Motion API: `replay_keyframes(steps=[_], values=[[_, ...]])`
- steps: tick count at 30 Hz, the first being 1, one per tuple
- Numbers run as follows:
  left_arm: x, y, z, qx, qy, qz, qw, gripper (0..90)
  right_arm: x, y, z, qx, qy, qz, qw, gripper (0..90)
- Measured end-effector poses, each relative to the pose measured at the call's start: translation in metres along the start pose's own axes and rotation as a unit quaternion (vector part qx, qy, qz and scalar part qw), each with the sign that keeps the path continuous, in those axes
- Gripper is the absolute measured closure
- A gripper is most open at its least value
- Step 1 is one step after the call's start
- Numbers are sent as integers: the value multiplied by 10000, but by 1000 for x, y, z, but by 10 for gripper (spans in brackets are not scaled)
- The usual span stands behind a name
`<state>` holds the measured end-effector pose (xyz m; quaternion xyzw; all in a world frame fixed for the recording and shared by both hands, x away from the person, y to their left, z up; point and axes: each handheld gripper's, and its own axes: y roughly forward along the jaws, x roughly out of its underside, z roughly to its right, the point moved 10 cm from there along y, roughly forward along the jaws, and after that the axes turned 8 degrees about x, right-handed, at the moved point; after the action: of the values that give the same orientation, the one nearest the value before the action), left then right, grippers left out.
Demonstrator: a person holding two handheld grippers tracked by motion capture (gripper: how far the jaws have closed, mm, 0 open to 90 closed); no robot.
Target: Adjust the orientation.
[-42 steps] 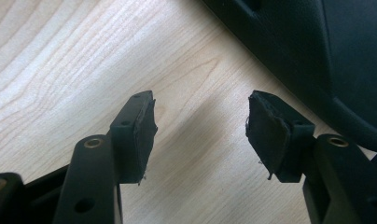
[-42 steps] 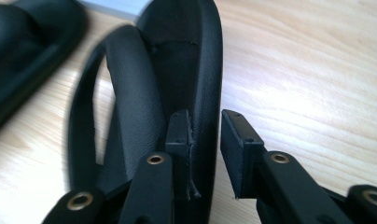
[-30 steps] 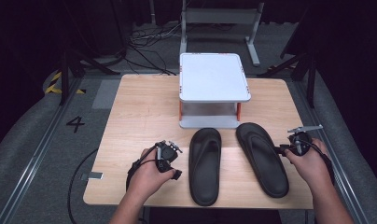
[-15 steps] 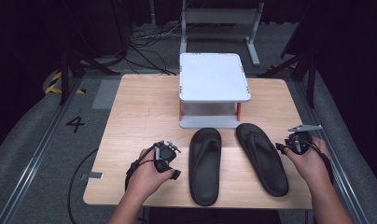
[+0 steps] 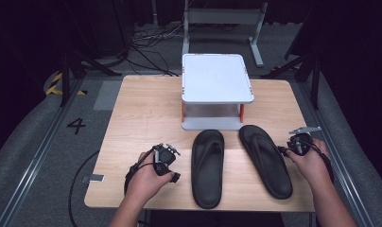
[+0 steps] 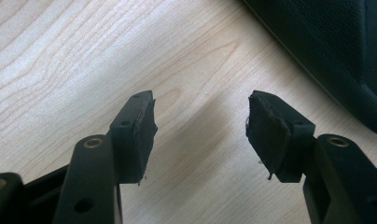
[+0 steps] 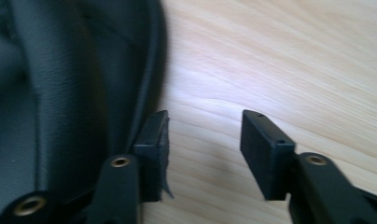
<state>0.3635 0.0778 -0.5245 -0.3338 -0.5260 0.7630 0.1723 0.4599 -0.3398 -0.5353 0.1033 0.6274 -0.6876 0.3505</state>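
Black rubber is dominating the near half of the pale wooden bench (image 5: 142, 109): two flip-flops are lying sole-down between the hands. Going left to right in the high view, the left tool (image 5: 174, 163) is resting just left of the left flip-flop (image 5: 208, 165), and the right flip-flop (image 5: 266, 158) is angling toward the right tool (image 5: 281, 150) at its outer edge. Behind them, a white two-tier stand (image 5: 217, 78) is sitting with nothing on its top.

The left gripper view is adding the detail: the left tool (image 6: 200, 126) is standing spread over bare wood, the left flip-flop (image 6: 331, 51) off in the corner, apart from it. The right gripper view is showing the right tool (image 7: 204, 140) spread too, having just been opening, nothing between its pads, one pad just beside the rim of the right flip-flop (image 7: 60, 93); whether it is touching, I cannot tell.
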Motion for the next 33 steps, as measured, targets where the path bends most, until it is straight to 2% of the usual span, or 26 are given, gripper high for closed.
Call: replay_keyframes(steps=[5,6,9,12,13,14,15,16,20,22,23,25,27,28,30,31,32,33], values=[[-1,4,0,17,16,-99,9999,423,0,-6,-10,123,-284,16,9995,611],[-3,5,1,35,37,-82,10000,423,0,-7,-14,96,-333,12,9994,608],[-6,7,2,62,111,-120,9998,423,-1,-10,-30,-238,-387,48,9990,581],[-9,9,5,102,149,-136,9997,425,1,-14,-47,-488,-282,5,9984,581],[-9,9,5,102,149,-136,9997,425,1,-14,-47,-488,-282,5,9984,581],[-10,10,5,103,201,-153,9996,425,2,-16,-54,-596,-258,-38,9979,577],[-12,11,6,123,214,-141,9996,425,3,-19,-64,-751,-134,-87,9970,572],[-12,12,7,132,229,-179,9995,425,3,-21,-69,-802,-95,-123,9967,579],[-13,15,8,139,292,-176,9993,426,5,-27,-80,-769,-132,-260,9966,600],[-15,16,9,135,307,-155,9993,426,8,-30,-86,-784,-11,-378,9962,618],[-16,17,9,118,332,-155,9993,426,9,-32,-89,-833,27,-447,9955,626],[-17,18,10,157,329,-148,9992,428,11,-37,-103,-1100,132,-595,9921,630],[-17,19,11,164,344,-154,9992,430,10,-40,-112,-1270,132,-560,9902,625],[-17,19,11,174,355,-155,9991,430,10,-40,-112,-1270,132,-560,9902,618],[-19,20,11,160,387,-141,9990,430,5,-42,-117,-1334,99,-332,9905,600],[-19,20,11,156,375,-147,9991,429,5,-43,-117,-1310,108,-315,9908,579],[-19,20,11,162,375,-152,9990,428,5,-44,-117,-1320,125,-331,9906,547],[-20,20,11,181,353,-152,9991,428,8,-49,-116,-1369,150,-465,9894,575]])
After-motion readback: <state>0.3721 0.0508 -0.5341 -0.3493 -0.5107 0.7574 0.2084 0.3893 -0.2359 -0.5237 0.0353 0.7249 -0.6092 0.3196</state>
